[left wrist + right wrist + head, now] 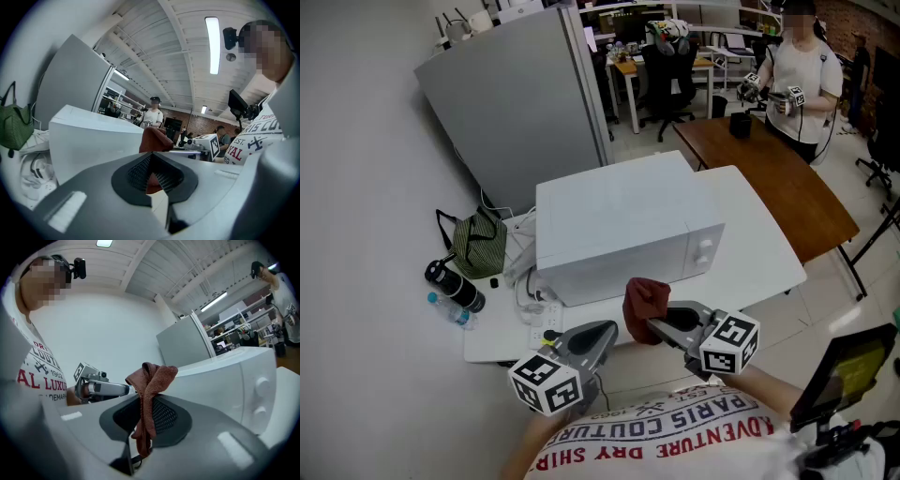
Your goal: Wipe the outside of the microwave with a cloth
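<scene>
The white microwave [619, 225] stands on a white table [759, 244], its door and two knobs facing me. My right gripper [661, 323] is shut on a red-brown cloth [645, 298], held just in front of the microwave's lower front edge. In the right gripper view the cloth [149, 380] hangs bunched between the jaws, with the microwave [234, 376] to the right. My left gripper [602, 336] is shut and empty, a little left of the cloth and pointing at it. From the left gripper view the cloth [154, 139] shows beside the microwave [93, 145].
Left of the microwave lie a green bag [478, 244], a black bottle [455, 284], a small water bottle [450, 311] and white cables [534, 305]. A grey cabinet [520, 103] stands behind. A brown table [778, 178] and a person [802, 75] are at the back right.
</scene>
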Action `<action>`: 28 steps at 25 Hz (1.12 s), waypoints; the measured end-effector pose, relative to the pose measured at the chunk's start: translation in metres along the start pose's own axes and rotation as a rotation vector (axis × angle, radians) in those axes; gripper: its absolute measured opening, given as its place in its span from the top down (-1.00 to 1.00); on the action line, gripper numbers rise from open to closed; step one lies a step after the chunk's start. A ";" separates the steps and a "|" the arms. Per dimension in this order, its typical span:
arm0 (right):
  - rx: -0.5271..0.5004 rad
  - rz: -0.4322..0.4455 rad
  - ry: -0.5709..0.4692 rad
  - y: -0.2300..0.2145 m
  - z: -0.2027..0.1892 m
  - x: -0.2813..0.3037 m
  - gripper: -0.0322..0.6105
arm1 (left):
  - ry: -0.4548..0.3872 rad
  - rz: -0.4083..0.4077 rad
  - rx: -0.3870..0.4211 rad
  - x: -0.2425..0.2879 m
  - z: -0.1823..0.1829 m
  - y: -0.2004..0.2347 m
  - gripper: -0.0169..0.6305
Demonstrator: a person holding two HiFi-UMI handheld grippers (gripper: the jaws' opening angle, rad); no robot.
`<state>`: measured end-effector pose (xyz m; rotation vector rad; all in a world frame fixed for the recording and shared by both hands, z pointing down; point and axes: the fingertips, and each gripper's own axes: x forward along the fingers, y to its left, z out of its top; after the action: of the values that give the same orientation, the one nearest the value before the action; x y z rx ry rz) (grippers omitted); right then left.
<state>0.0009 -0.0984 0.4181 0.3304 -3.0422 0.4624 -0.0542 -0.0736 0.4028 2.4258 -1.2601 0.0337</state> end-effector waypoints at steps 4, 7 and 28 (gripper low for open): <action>-0.039 -0.018 -0.018 0.000 0.010 0.056 0.76 | -0.003 0.047 -0.018 -0.028 0.003 0.036 0.93; -0.111 0.004 -0.009 0.006 0.015 0.097 0.76 | -0.010 0.095 -0.037 -0.051 0.003 0.059 0.93; -0.330 -0.098 0.065 -0.027 -0.020 0.217 0.76 | -0.053 0.321 -0.122 -0.141 -0.020 0.112 0.93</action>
<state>-0.2050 -0.1617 0.4621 0.4319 -2.9505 -0.0359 -0.2227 -0.0139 0.4304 2.1140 -1.6146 -0.0163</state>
